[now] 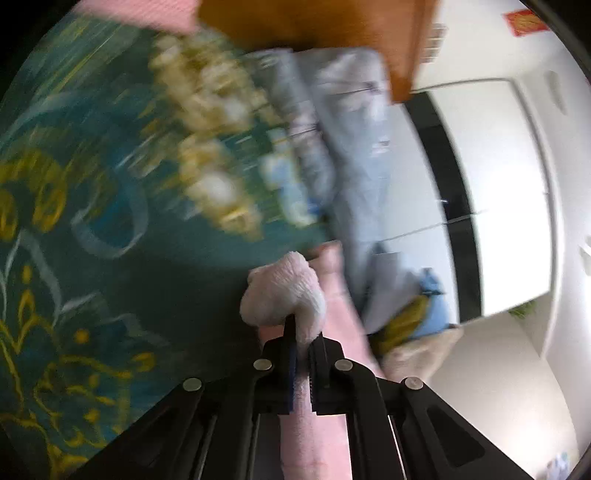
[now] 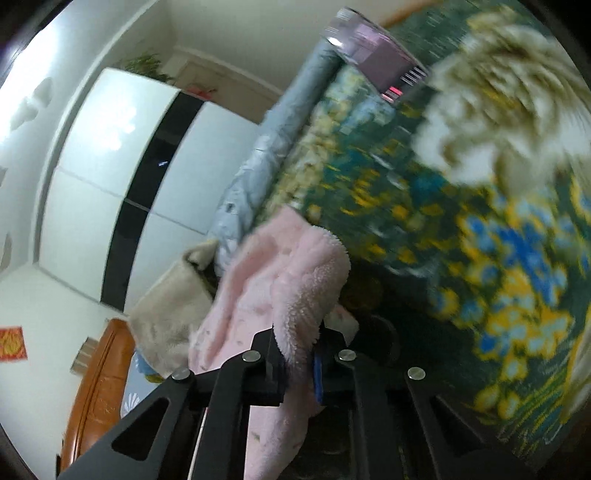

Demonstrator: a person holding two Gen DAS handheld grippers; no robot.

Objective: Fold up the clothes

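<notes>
A pink fleece garment (image 1: pixel 284 291) is pinched in my left gripper (image 1: pixel 303 341), which is shut on its edge; a fluffy fold bulges past the fingertips and the rest hangs down between the fingers. My right gripper (image 2: pixel 299 336) is shut on another part of the same pink fleece garment (image 2: pixel 280 273), which drapes over the left finger and hangs below. Both views are tilted and blurred by motion. The garment is held above a dark green floral bedspread (image 1: pixel 92 221), also in the right wrist view (image 2: pixel 461 240).
A light blue quilt (image 1: pixel 354 147) lies bunched along the bed's edge, also in the right view (image 2: pixel 258 155). A beige cloth (image 2: pixel 170 314) lies near it. A wooden headboard (image 1: pixel 314 26), a white wardrobe with a black stripe (image 2: pixel 122 155), and a pink box (image 2: pixel 373 51) are around.
</notes>
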